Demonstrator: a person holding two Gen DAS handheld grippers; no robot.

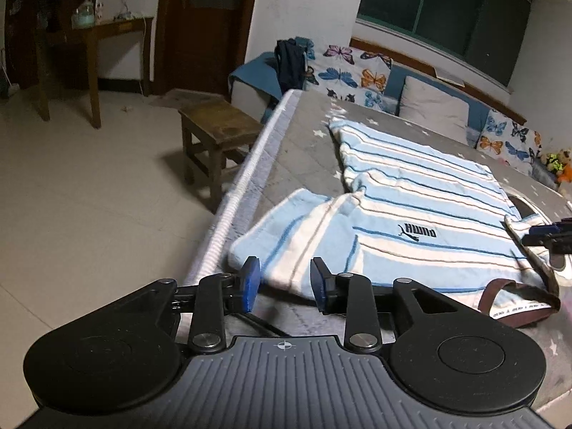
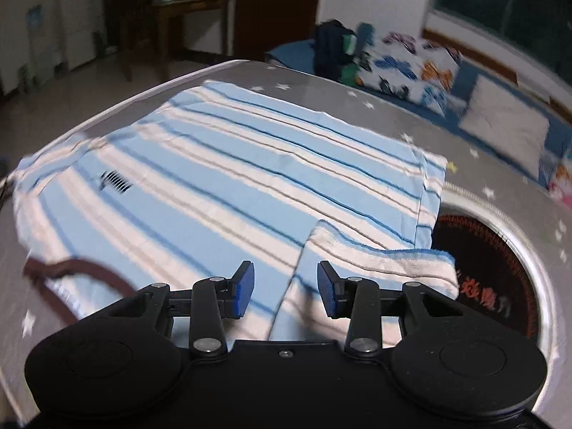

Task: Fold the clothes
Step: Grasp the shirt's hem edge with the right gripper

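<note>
On top of the grey star-printed bedcover (image 1: 300, 143) lies the light-blue and white striped cotton T-shirt with a dark brown collar (image 1: 422, 207), spread front-up. In the right wrist view its right sleeve (image 2: 379, 261) seems to lie turned in over the body, though motion blur makes the edge soft; the left sleeve (image 1: 286, 228) sticks out flat toward 9 o'clock in the left wrist view.

Both tools have their jaws spread and hold nothing. The left gripper (image 1: 285, 282) hovers just short of the left sleeve's hem, and the right gripper (image 2: 286, 293) hangs over the turned-in sleeve at the shirt's 5 o'clock corner.

I judge a sleeve fold is in hand. To do it well, pinch only the sleeve's layer near its hem, lift low, carry it straight across along the stripes, and smooth the crease before letting go.

Readable writing: "PUMA" (image 1: 418, 231) with the leaping cat, upside down. Collar lettering and red characters on the round dark mat (image 2: 489, 279) are too small to read.
</note>
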